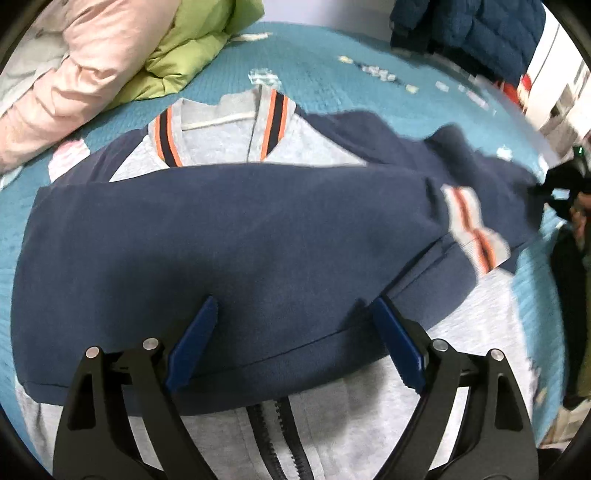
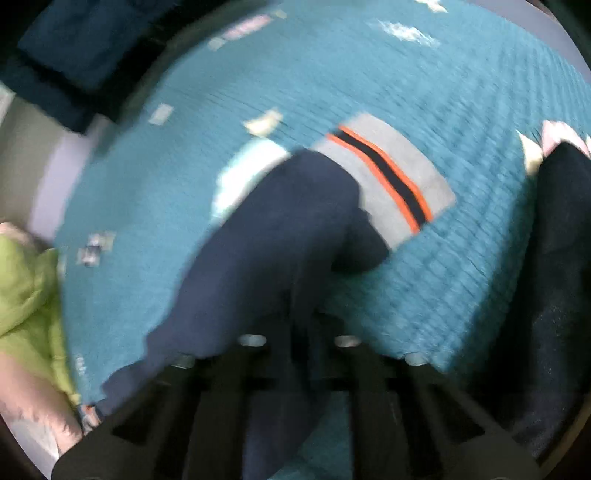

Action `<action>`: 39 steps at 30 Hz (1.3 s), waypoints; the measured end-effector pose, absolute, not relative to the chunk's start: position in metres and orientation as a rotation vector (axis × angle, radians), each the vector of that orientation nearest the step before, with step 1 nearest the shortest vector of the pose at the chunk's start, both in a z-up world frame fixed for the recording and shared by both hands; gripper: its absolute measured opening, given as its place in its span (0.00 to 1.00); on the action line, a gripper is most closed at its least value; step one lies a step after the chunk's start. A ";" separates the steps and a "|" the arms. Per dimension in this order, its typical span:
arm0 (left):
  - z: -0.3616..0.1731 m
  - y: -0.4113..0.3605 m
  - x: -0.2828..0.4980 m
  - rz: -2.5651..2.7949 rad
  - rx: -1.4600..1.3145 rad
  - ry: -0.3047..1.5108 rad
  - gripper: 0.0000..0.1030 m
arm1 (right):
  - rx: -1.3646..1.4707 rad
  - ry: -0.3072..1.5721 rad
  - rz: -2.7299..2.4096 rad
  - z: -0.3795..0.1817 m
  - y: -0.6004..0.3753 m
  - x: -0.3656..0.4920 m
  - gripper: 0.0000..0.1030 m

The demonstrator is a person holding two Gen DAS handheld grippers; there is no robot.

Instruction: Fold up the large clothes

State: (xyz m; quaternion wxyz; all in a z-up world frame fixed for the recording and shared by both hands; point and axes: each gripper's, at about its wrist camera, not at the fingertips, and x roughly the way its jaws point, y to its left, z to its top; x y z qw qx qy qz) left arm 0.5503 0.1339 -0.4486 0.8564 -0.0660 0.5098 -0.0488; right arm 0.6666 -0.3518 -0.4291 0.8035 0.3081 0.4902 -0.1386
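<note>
A grey zip jacket (image 1: 229, 147) with navy sleeves and orange-black striped trim lies on the teal bedspread (image 1: 325, 74). One navy sleeve (image 1: 221, 240) lies folded across its chest. My left gripper (image 1: 295, 314) is open just above that sleeve, holding nothing. My right gripper (image 2: 299, 332) is shut on the other navy sleeve (image 2: 266, 229), whose grey striped cuff (image 2: 388, 181) hangs over the bedspread (image 2: 461, 92). The right gripper also shows in the left wrist view (image 1: 554, 188), gripping the sleeve at the far right.
A pink quilt (image 1: 74, 74) and a green quilt (image 1: 192, 48) are piled at the back left. A dark blue puffer jacket (image 1: 469, 29) sits at the back right. The bed's edge is at the right.
</note>
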 end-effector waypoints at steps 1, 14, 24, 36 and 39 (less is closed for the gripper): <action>-0.445 0.139 0.549 -0.108 -0.172 1.059 0.84 | 0.633 1.010 -0.281 -0.418 -0.346 0.663 0.05; -0.369 0.283 0.468 0.146 -0.261 0.907 0.84 | 0.112 0.566 0.176 -0.251 -0.110 0.560 0.06; -0.377 0.363 0.426 0.267 -0.343 0.872 0.84 | -0.241 0.903 0.607 -0.372 0.134 0.516 0.10; -0.404 0.368 0.430 0.233 -0.396 0.917 0.84 | 0.228 1.084 0.384 -0.393 0.069 0.536 0.46; -0.408 0.367 0.434 0.219 -0.415 0.928 0.84 | 0.327 1.136 0.352 -0.409 0.063 0.545 0.47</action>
